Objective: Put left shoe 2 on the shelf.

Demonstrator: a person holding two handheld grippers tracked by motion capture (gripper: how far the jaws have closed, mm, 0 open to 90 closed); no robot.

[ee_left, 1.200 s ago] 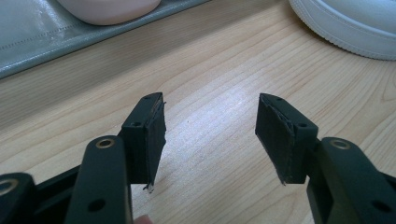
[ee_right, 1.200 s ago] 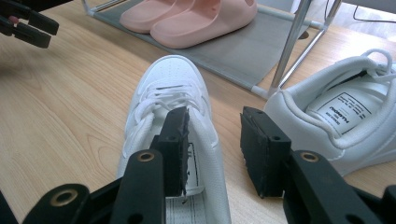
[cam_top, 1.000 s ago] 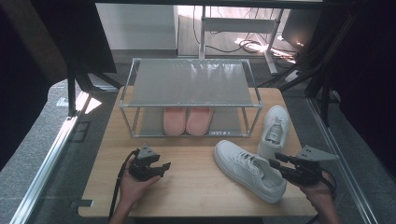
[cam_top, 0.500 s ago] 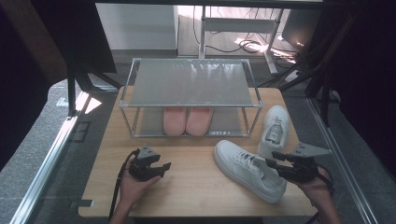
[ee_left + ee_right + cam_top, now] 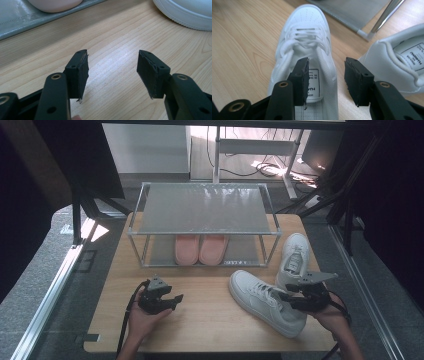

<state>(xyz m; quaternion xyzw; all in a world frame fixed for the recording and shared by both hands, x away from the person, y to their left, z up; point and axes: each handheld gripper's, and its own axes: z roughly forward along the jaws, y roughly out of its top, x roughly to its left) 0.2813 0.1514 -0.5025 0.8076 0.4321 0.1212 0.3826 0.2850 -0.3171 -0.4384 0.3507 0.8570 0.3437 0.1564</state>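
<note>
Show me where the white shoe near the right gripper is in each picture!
High view: the white shoe lies lower right on the table, beside the right hand-held gripper.
Left gripper view: top right corner, just its sole edge.
Right gripper view: centre, toe pointing up.
Shared landmark: the rack.

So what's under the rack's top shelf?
A pair of pink slippers sits side by side on the lower shelf; the top shelf covers their far ends.
</note>
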